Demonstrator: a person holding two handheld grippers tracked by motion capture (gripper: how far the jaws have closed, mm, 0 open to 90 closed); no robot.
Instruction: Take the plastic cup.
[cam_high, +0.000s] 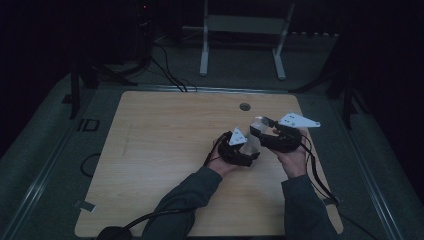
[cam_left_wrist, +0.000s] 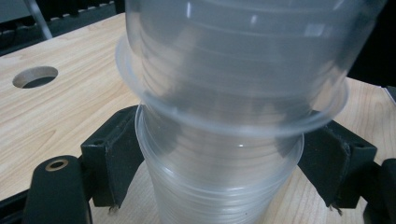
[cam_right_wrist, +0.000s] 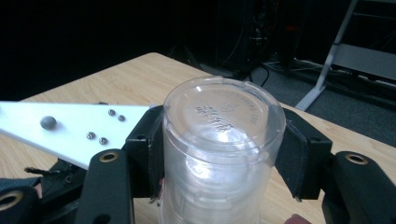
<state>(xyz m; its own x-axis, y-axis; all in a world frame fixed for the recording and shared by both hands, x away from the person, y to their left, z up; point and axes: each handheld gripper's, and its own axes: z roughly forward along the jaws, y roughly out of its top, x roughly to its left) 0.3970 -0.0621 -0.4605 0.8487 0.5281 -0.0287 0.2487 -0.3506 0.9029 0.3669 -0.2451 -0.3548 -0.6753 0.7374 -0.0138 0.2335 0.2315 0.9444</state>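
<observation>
Clear ribbed plastic cups (cam_left_wrist: 224, 154), nested, sit between both grippers: the left gripper (cam_left_wrist: 224, 172) fingers clamp the lower stack, the right gripper (cam_right_wrist: 219, 154) fingers clamp the upper cup (cam_right_wrist: 219, 140), seemingly to pull it free above the wooden surface (cam_high: 150, 150).

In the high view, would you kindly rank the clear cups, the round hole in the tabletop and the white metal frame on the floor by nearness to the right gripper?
1. The clear cups, held in the right gripper, toward the left gripper.
2. The round hole, just beyond on the tabletop.
3. The white metal frame, on the floor past the table's far edge.
</observation>
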